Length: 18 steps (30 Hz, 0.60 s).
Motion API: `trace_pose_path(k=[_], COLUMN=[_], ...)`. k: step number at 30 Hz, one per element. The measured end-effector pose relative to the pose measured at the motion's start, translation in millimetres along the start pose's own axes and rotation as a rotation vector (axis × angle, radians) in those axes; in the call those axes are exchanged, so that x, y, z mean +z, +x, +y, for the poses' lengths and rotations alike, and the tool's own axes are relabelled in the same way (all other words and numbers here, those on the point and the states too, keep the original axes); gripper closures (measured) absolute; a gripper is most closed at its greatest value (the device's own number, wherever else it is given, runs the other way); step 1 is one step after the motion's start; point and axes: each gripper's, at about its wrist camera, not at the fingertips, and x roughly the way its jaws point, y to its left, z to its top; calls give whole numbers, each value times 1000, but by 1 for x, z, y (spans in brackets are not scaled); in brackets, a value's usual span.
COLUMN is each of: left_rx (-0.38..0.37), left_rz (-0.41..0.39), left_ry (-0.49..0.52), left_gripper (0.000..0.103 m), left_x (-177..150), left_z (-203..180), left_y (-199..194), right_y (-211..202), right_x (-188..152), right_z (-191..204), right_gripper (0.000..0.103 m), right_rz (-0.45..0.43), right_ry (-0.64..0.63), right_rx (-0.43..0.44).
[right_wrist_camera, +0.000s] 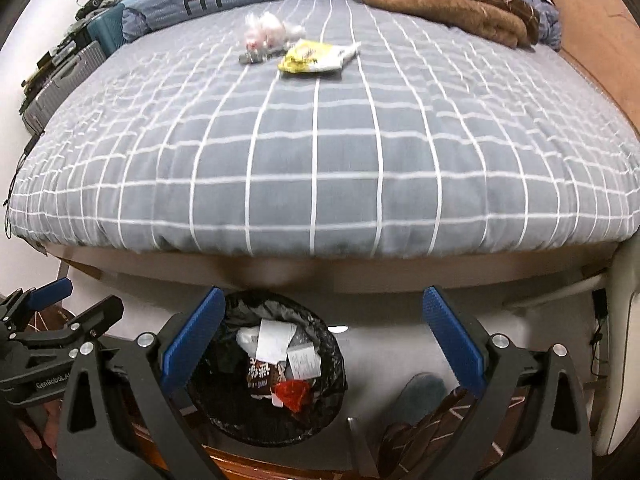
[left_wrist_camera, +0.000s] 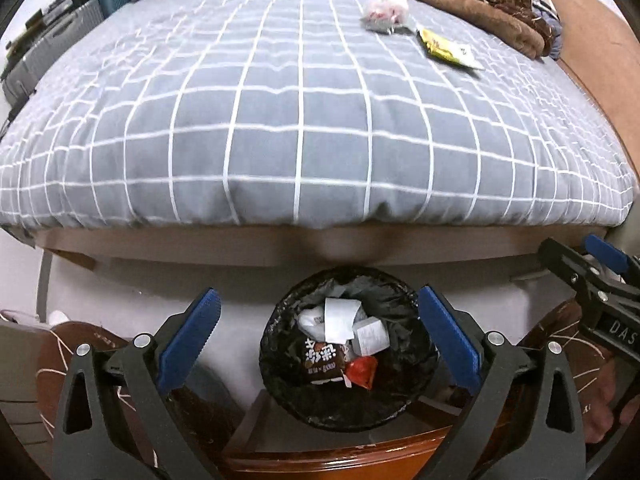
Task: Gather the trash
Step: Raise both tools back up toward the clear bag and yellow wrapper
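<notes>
Two pieces of litter lie on the bed (right_wrist_camera: pixel 320 152), both far from the bin (left_wrist_camera: pixel 348 348) that stands on the floor against the foot of the bed: a yellow wrapper (right_wrist_camera: pixel 310 56) and, just beside it, a crumpled clear bag (right_wrist_camera: pixel 266 32) with pink bits inside. A small dark scrap sits next to that bag; I cannot tell what it is. They lie near the brown blanket (right_wrist_camera: pixel 440 0) heaped at the head end, probably left where someone was sitting.

The bin is lined with a black bag and already holds a white slip of paper (left_wrist_camera: pixel 340 318), a brown snack packet (left_wrist_camera: pixel 324 360) and a red wrapper (left_wrist_camera: pixel 362 372), so part of the collecting looks done.

Both pairs of tongs hover over the bin. The left tongs (left_wrist_camera: pixel 320 336) are spread wide with nothing between them, directly above the bin's mouth, a pose that fits a piece just let go, though that is only a guess. The right tongs (right_wrist_camera: pixel 324 336) are also spread and empty, with the bin under their left finger.

Holding both wide suits the next reach: the wrapper and bag on the bed are thin and limp, so a wide approach across the quilt, away from the bin, should pinch them without snagging fabric.
</notes>
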Motion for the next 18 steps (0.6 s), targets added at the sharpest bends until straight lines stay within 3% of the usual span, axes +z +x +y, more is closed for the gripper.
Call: trace_pose_path(k=[18], left_rx=[-23], left_rz=[-100], left_ry=[-3], left_gripper=[6], left_x=[60], left_z=[-6], left_y=[-30], right_y=[-32], right_x=[61], right_z=[-10], right_gripper=[8], right_rz=[-111], right_ry=[-5], right_rx=[-8])
